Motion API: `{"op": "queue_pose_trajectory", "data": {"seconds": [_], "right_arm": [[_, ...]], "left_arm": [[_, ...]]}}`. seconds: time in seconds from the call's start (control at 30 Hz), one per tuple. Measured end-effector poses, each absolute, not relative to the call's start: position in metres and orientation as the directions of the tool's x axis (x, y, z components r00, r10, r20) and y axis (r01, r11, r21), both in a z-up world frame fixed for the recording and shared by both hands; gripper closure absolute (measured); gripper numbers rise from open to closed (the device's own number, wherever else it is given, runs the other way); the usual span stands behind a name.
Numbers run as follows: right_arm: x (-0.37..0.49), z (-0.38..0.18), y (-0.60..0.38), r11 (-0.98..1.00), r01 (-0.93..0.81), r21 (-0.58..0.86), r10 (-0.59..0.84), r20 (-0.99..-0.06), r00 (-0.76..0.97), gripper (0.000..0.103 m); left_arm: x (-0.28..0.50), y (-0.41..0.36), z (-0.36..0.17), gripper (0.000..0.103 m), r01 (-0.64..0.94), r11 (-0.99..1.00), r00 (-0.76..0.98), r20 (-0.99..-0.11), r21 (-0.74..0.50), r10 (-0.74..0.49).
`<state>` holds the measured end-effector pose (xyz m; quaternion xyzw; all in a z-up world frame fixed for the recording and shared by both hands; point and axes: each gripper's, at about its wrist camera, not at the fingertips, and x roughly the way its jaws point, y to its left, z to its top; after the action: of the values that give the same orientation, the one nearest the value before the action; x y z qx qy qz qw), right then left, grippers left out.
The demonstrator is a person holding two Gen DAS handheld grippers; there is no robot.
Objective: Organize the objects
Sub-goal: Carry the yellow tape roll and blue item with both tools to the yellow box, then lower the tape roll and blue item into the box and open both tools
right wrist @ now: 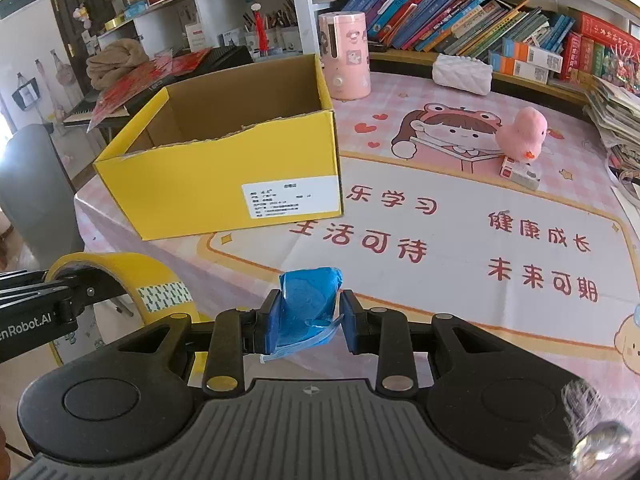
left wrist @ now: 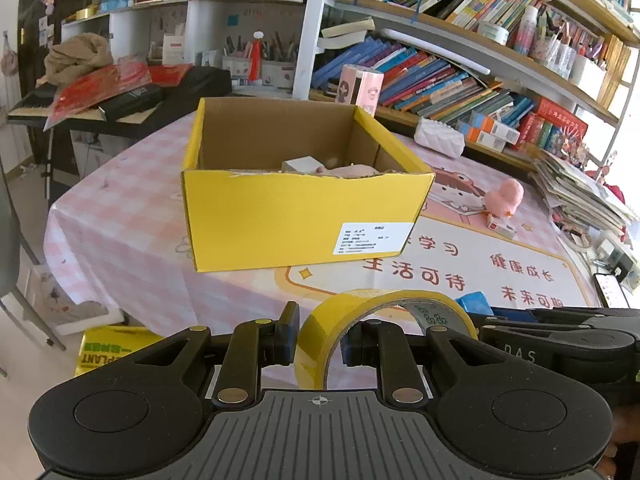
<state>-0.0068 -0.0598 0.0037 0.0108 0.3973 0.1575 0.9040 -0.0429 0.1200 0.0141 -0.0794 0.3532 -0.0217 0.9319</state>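
My left gripper (left wrist: 320, 338) is shut on the rim of a yellow tape roll (left wrist: 320, 328), held above the table's near edge in front of the open yellow cardboard box (left wrist: 304, 216). The roll also shows in the right wrist view (right wrist: 160, 280). My right gripper (right wrist: 308, 318) is shut on a blue plastic packet (right wrist: 308, 304), just right of the left gripper; the packet shows in the left wrist view (left wrist: 474, 303). The box (right wrist: 224, 180) holds a small white box (left wrist: 300, 165) and something pink. A pink duck toy (right wrist: 520, 132) stands on a small carton (right wrist: 520, 174) at the right.
A pink cartoon tablecloth (right wrist: 440, 220) covers the table. A pink canister (right wrist: 346, 60) and a white quilted pouch (right wrist: 462, 74) stand behind the box. Bookshelves (left wrist: 460, 80) line the back, paper stacks (left wrist: 580, 196) lie at the right, a phone (left wrist: 610, 290) lies near the right edge.
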Motion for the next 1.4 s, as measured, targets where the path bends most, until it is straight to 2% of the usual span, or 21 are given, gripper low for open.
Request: {"op": "queue_pose_trajectory", "data": {"seconds": [0.2,0.43,0.6,0.9,1.1,1.4], "right_arm": [[-0.008,0.009,-0.049,0.944,-0.304,0.125,0.3,-0.708,0.64,0.074],[0.004,0.031,-0.043,0.934,-0.346,0.09,0.321,-0.634,0.703,0.074],[0.029,0.048,-0.04,0.928,-0.358,0.101,0.347,-0.578,0.738,0.074],[0.093,0.066,-0.036,0.913,-0.392,0.109,0.389,-0.519,0.761,0.074],[0.139,0.066,-0.037,0.908,-0.404,0.114,0.402,-0.517,0.756,0.074],[0.183,0.055,-0.028,0.88,-0.463,0.11,0.446,-0.531,0.721,0.074]], "left_arm": [[-0.045,0.129,0.021,0.084,-0.038,0.985,0.77,-0.633,-0.168,-0.078],[-0.029,0.13,0.042,0.084,-0.03,0.986,0.823,-0.563,-0.165,-0.069],[-0.006,0.131,0.059,0.084,-0.045,0.988,0.857,-0.513,-0.145,-0.036],[0.05,0.132,0.066,0.084,-0.086,0.989,0.869,-0.494,-0.122,0.014],[0.088,0.128,0.06,0.084,-0.113,0.988,0.855,-0.517,-0.106,0.042],[0.126,0.129,0.035,0.084,-0.176,0.981,0.795,-0.6,-0.083,0.091]]}}
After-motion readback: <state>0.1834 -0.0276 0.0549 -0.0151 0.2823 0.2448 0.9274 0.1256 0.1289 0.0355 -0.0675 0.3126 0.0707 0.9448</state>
